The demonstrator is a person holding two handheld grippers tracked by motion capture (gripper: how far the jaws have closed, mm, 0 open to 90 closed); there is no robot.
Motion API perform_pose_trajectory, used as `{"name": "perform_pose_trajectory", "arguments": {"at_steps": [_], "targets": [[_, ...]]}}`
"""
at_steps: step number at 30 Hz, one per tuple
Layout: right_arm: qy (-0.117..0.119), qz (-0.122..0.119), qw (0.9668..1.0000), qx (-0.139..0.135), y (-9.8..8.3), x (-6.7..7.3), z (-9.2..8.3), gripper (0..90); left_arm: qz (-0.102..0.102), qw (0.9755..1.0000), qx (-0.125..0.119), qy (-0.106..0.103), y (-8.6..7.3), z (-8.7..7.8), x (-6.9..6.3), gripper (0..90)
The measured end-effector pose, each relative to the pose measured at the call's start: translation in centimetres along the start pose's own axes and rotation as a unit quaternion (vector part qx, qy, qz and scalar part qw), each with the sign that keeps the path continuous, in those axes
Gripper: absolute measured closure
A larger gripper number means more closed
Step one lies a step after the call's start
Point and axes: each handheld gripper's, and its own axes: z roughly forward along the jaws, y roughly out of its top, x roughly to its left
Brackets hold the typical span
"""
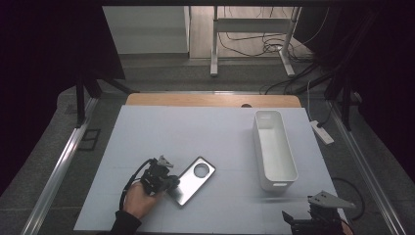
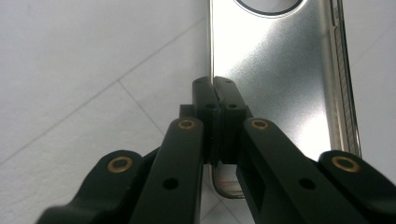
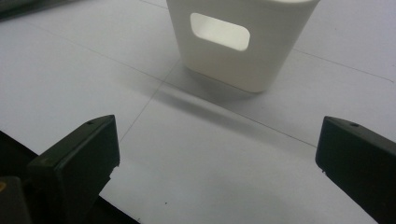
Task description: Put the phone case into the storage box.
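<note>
Left tongs [image 1: 171,183] pinch the shiny metal plate [image 1: 195,179] on the desk [image 1: 195,132].

A tall white bin [image 1: 274,149] stands well to the right of the plate, with bare white desk between them and nothing in the way. The plate lies flat near the desk's front left, its round hole [image 1: 201,170] at the far end. The left tongs are pressed together on the plate's near left edge. The right tongs [image 3: 215,158] are spread wide near the front right corner, facing the bin's handle hole [image 3: 219,31].

Brushed metal, matt plastic
The flat silver metal plate [image 2: 280,84] gleams glossy; the long white plastic bin [image 1: 274,147] looks smooth and matt.
</note>
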Motion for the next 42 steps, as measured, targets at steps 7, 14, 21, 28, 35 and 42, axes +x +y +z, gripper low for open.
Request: {"name": "perform_pose_trajectory", "arguments": {"at_steps": [7, 14, 21, 28, 35, 42], "targets": [[0.004, -0.001, 1.0000, -0.003, 0.0, 0.0, -0.1, 0.0, 0.013, 0.9990, -0.042, 0.006, -0.1, -1.3, -0.7, 89.1], [0.009, 0.001, 1.0000, -0.001, 0.0, -0.1, -0.1, 0.0, 0.012, 0.9956, -0.092, 0.014, -0.6, -2.8, -1.0, 89.1], [0.015, -0.001, 0.9999, -0.002, 0.0, 0.0, -0.2, 0.0, 0.006, 0.9904, -0.137, 0.012, -1.3, -4.2, -1.4, 89.1], [0.025, 0.000, 0.9996, -0.011, 0.3, 0.0, -0.4, 0.0, 0.000, 0.9847, -0.174, 0.013, -2.2, -5.2, -1.9, 89.1], [0.035, -0.006, 0.9992, -0.015, 0.5, 0.1, -0.4, 0.0, -0.002, 0.9834, -0.181, 0.015, -2.9, -5.4, -2.3, 89.1], [0.060, 0.001, 0.9973, -0.042, 1.4, 0.2, -0.9, 0.0, -0.001, 0.9827, -0.185, 0.011, -2.9, -5.5, -2.4, 89.1]]}}
